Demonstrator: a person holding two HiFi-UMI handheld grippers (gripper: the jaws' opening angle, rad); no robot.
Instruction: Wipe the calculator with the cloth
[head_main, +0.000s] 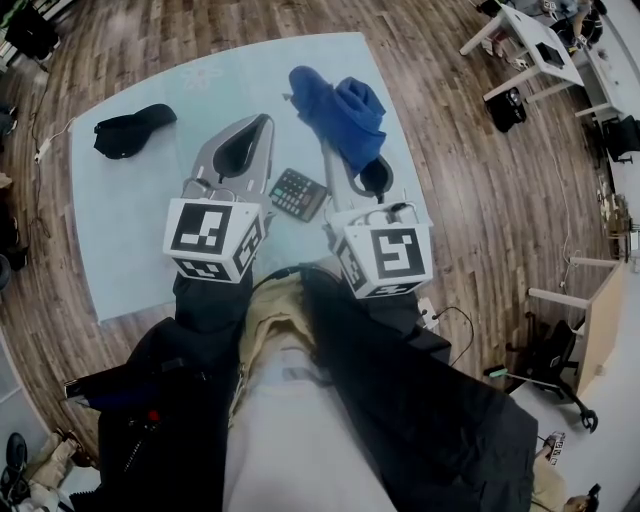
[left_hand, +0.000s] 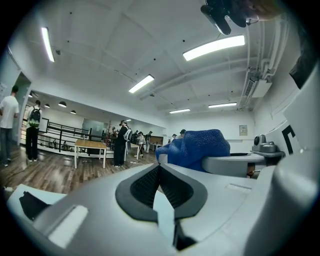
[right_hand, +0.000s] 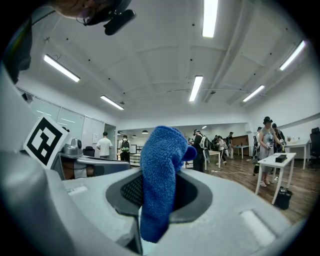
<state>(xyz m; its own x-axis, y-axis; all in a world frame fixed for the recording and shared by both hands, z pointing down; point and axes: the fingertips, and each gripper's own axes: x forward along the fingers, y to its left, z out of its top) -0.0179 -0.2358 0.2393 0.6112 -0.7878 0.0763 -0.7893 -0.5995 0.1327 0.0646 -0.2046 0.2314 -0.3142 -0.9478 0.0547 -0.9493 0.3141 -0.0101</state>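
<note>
A dark calculator (head_main: 298, 194) lies on a pale mat (head_main: 130, 230) spread over the wooden floor, between my two grippers in the head view. My right gripper (head_main: 335, 150) is shut on a blue cloth (head_main: 340, 112), which bunches over its tip. In the right gripper view the cloth (right_hand: 159, 175) stands up out of the pinched jaws (right_hand: 161, 172). My left gripper (head_main: 264, 122) is shut with nothing in it; its jaws meet at the tips (left_hand: 160, 167). The cloth (left_hand: 197, 147) shows to its right. Both grippers are held above the mat and aim out into the room.
A black cap-like thing (head_main: 133, 128) lies on the mat's far left. White desks (head_main: 530, 40) and a black bag (head_main: 507, 108) stand at the upper right, a wheeled chair base (head_main: 555, 365) at the right. Several people (left_hand: 120, 145) stand far off by tables.
</note>
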